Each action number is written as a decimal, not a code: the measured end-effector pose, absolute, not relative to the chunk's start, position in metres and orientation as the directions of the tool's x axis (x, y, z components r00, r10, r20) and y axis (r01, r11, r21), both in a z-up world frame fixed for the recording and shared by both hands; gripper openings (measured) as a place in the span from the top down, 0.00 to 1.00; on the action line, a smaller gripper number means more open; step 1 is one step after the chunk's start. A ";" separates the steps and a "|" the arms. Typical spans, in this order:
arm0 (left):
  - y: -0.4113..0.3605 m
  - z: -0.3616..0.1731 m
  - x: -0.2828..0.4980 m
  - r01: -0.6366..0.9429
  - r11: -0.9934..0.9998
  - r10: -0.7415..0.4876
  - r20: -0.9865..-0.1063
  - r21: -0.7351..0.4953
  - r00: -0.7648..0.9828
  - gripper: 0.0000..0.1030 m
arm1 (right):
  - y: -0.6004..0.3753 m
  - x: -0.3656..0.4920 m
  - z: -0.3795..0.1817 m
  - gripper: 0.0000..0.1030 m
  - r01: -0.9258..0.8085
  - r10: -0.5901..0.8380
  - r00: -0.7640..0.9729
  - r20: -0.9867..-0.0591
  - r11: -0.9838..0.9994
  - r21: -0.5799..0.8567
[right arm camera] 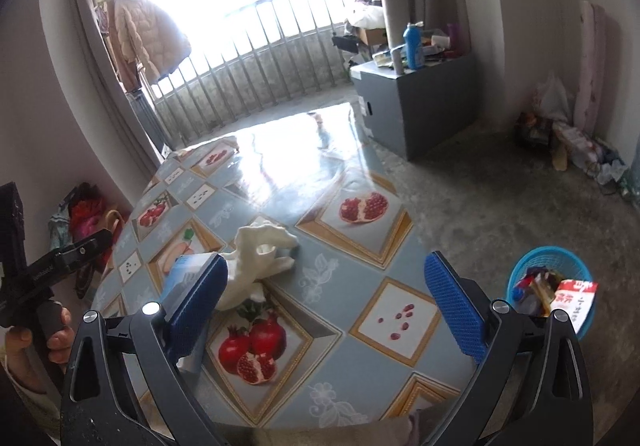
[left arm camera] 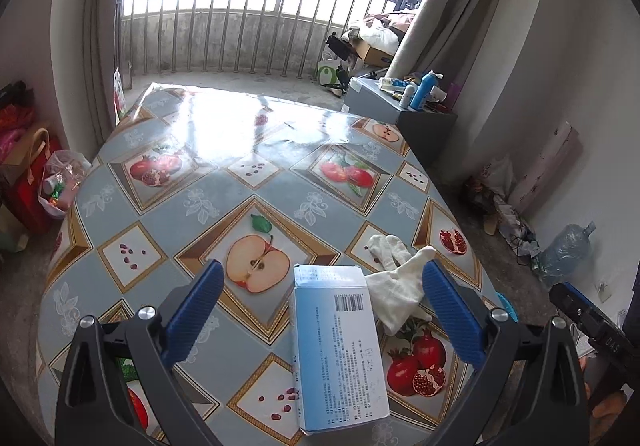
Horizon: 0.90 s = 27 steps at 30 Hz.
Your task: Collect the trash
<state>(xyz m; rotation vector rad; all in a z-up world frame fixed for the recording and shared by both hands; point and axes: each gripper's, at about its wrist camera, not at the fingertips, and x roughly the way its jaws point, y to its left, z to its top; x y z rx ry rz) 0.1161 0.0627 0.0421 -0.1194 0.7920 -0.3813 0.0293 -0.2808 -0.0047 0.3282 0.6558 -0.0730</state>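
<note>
Here both grippers, left and right, gape wide, holding nothing. The blue-white carton lies beside white gloves near the table's right edge; the trash basket stands below.

The right gripper hangs over the table with its jaws spread wide and nothing between them. A white cloth lies crumpled just ahead of the left finger. A blue box sits beside that finger, partly hidden behind it and touching the cloth. Off the table's edge, beyond the right finger, a blue basket stands on the floor with wrappers in it. Far left, a hand holds the other gripper's handle.
</note>
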 end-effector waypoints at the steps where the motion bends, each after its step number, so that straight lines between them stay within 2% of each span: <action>1: 0.065 0.039 0.118 0.281 0.927 -0.374 -0.676 -0.249 0.635 0.06 | -0.277 0.032 -0.005 0.12 0.153 0.065 0.788 -0.612 0.943 0.297; 7: 0.082 0.016 0.124 0.239 0.939 -0.342 -0.713 -0.246 0.612 0.06 | -0.237 0.054 -0.023 0.24 0.000 0.293 0.710 -0.640 0.909 0.417; 13: 0.097 -0.014 0.120 0.244 0.919 -0.394 -0.736 -0.309 0.551 0.08 | -0.200 0.077 -0.052 0.46 -0.067 0.451 0.575 -0.682 0.858 0.510; 15: 0.100 -0.021 0.118 0.263 0.896 -0.444 -0.731 -0.357 0.518 0.19 | -0.197 0.083 -0.060 0.53 -0.061 0.487 0.546 -0.682 0.835 0.547; 17: 0.102 -0.029 0.119 0.277 0.856 -0.517 -0.715 -0.436 0.471 0.38 | -0.196 0.090 -0.067 0.59 -0.050 0.525 0.518 -0.675 0.807 0.589; 18: 0.103 -0.035 0.120 0.277 0.830 -0.558 -0.705 -0.485 0.438 0.42 | -0.195 0.092 -0.069 0.61 -0.048 0.541 0.509 -0.669 0.794 0.606; 20: 0.103 -0.046 0.123 0.268 0.802 -0.596 -0.699 -0.533 0.395 0.59 | -0.194 0.096 -0.075 0.63 -0.042 0.568 0.493 -0.659 0.772 0.634; 22: 0.101 -0.057 0.125 0.256 0.791 -0.611 -0.706 -0.555 0.359 0.71 | -0.193 0.100 -0.082 0.69 -0.029 0.585 0.477 -0.656 0.756 0.654; 25: 0.100 -0.063 0.124 0.261 0.750 -0.661 -0.675 -0.608 0.328 0.80 | -0.190 0.105 -0.091 0.81 -0.020 0.618 0.447 -0.647 0.730 0.683; 27: 0.098 -0.060 0.122 0.269 0.758 -0.652 -0.679 -0.594 0.336 0.80 | -0.188 0.106 -0.094 0.83 -0.016 0.622 0.436 -0.650 0.728 0.686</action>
